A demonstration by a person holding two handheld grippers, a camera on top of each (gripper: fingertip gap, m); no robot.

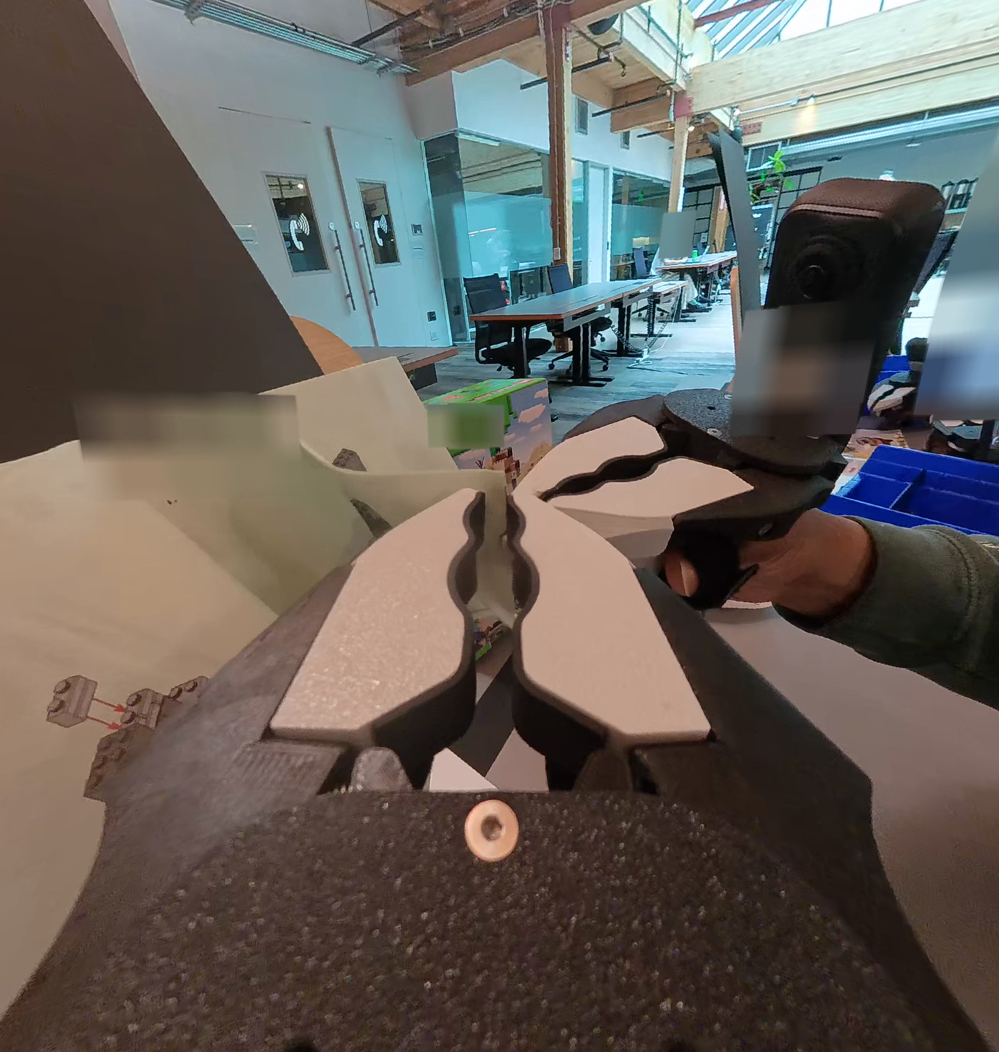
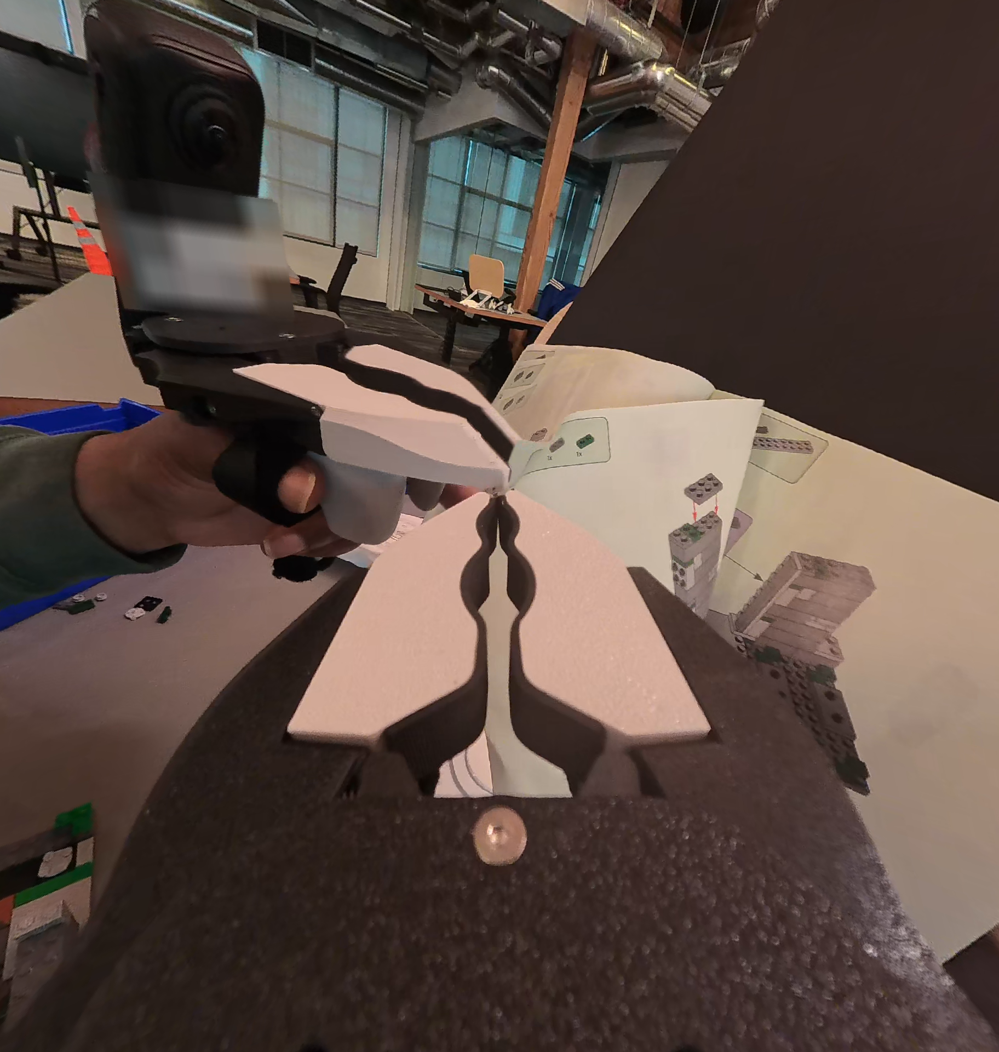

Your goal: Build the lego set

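The Lego instruction booklet point(image 1: 116, 598) lies open on the grey table, with building steps printed on its pale pages. My left gripper point(image 1: 506, 504) is shut on the edge of a lifted, curling page point(image 1: 417, 484). My right gripper point(image 1: 540, 494) meets it tip to tip from the right and pinches the same page edge. In the right wrist view my right gripper point(image 2: 497, 501) has the thin sheet point(image 2: 645, 495) running between its fingers. The left gripper point(image 2: 508, 484) comes in from the left there, closed on the folded page corner. A hand holds each gripper.
Small loose Lego pieces point(image 2: 139, 609) lie on the table by a blue bin point(image 2: 59, 421). A partly built model point(image 2: 30, 888) sits at the lower left. The set's box point(image 1: 520, 421) stands behind the booklet. A dark board point(image 2: 827, 227) rises behind it. Blue bins point(image 1: 941, 495) stand on the right. My two grippers' fingertips are within a few centimetres of each other. From either gripper's tips it is about 35 cm to the partly built model point(image 2: 30, 888).
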